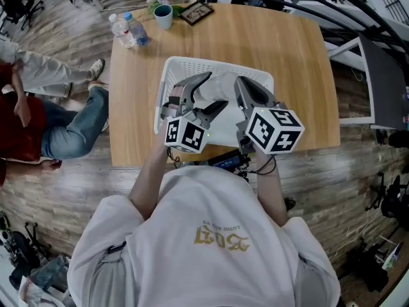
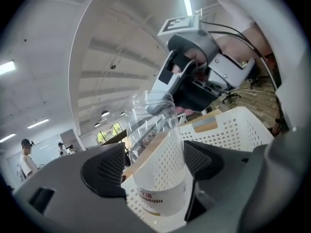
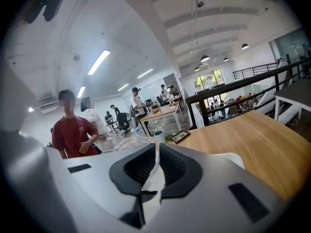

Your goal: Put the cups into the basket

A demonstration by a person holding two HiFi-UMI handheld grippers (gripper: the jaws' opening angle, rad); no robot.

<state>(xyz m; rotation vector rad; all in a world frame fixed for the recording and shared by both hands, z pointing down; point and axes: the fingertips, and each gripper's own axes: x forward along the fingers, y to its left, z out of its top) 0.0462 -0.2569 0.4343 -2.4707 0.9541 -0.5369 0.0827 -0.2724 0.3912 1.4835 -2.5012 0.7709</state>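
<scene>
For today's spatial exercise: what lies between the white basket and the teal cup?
Only bare tabletop separates basket and teal cup; the head view shows it.

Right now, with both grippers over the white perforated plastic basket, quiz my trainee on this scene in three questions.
1. True or false: the left gripper holds the clear plastic cup with the white label.
2. What pinches that cup's rim? A) the right gripper B) a bare hand C) nothing
3. Fill in: the teal cup stands on the wooden ___.
Key: 1 true; 2 A; 3 table.
</scene>
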